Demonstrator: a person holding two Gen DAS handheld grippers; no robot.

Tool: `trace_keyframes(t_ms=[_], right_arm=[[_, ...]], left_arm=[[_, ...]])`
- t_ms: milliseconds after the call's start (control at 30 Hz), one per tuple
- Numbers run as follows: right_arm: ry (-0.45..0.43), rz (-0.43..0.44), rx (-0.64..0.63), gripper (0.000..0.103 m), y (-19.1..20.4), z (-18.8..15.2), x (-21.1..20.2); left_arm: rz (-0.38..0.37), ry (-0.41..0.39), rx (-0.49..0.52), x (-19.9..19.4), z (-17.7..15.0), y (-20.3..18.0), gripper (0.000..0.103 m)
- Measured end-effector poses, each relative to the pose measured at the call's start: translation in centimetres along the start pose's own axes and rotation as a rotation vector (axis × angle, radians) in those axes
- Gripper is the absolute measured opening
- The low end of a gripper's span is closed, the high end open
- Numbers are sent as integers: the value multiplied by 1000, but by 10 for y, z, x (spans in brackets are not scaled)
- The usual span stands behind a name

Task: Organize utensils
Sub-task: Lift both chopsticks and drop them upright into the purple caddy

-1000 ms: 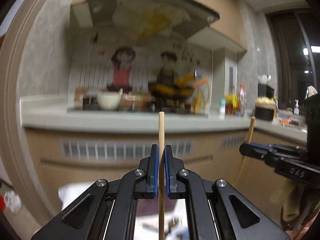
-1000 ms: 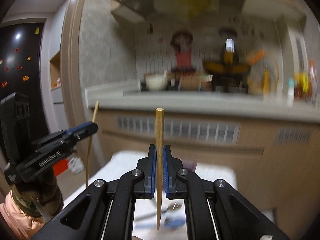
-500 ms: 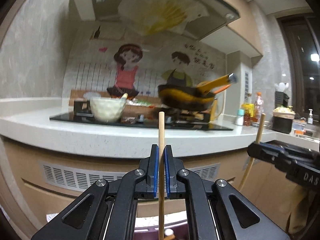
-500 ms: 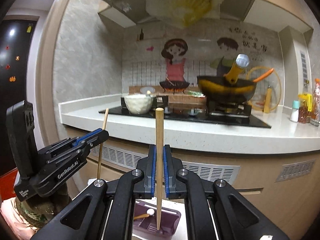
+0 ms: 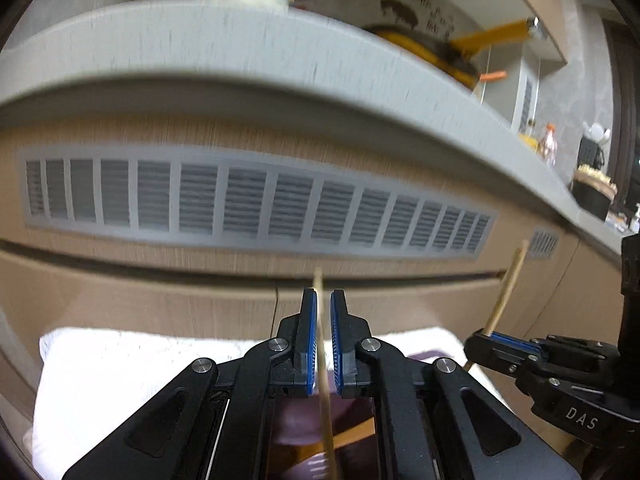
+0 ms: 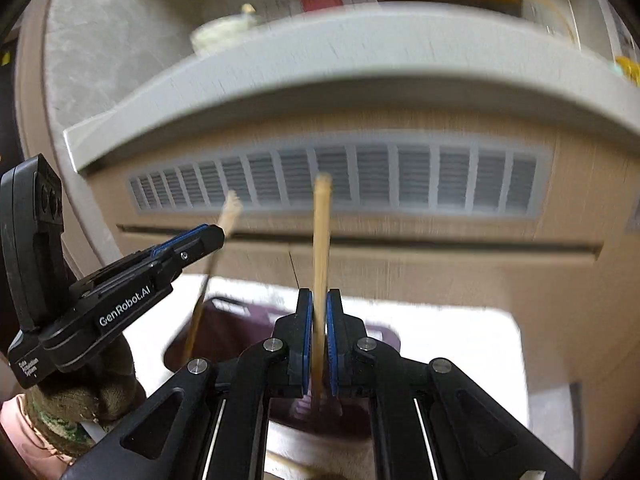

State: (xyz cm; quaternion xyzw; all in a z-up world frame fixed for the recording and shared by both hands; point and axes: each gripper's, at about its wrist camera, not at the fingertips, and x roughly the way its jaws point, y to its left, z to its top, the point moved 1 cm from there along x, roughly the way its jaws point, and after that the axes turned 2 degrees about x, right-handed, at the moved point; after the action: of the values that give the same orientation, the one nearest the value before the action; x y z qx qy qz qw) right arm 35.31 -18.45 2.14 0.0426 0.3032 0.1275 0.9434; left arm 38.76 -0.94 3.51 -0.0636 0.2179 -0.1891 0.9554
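Note:
My left gripper (image 5: 323, 304) has its jaws slightly parted around a wooden chopstick (image 5: 325, 384) that leans against the left pad and hangs down over a purple utensil tray (image 5: 296, 424). My right gripper (image 6: 317, 304) is shut on a second wooden chopstick (image 6: 321, 240), held upright above the same purple tray (image 6: 236, 332). In the left wrist view the right gripper (image 5: 480, 338) shows at the right with its chopstick (image 5: 505, 292). In the right wrist view the left gripper (image 6: 212, 236) shows at the left with its chopstick (image 6: 200, 304). Both views are motion-blurred.
The tray sits on a white towel (image 5: 120, 372), which also shows in the right wrist view (image 6: 460, 344). Behind stands a wooden cabinet front with a grey vent grille (image 5: 256, 204) under a grey countertop (image 6: 320, 56) that carries a bowl and a yellow pan.
Both grippers have dropped and tilted down toward the purple tray. The left jaws have parted a little, and the left chopstick has slipped lower and tilted.

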Motion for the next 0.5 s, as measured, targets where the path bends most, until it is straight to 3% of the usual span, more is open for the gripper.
trace_keyframes(t_ms=[100,233,367,500], right_arm=[[31,-14,-8,9,-5,-11,1],[39,-33,-28,25,-8,-22,-8],[35,-51,-41,33,-13,-32,-20],[52,-56,-20,33,-20,-36,-25]], left_arm=[[7,14,-17,3,-4,4,8],[-6,61,-52,-7,1,12,8],[23,77,-48,-28,3,12,14],[37,203,-126,-35,-5,18,20]])
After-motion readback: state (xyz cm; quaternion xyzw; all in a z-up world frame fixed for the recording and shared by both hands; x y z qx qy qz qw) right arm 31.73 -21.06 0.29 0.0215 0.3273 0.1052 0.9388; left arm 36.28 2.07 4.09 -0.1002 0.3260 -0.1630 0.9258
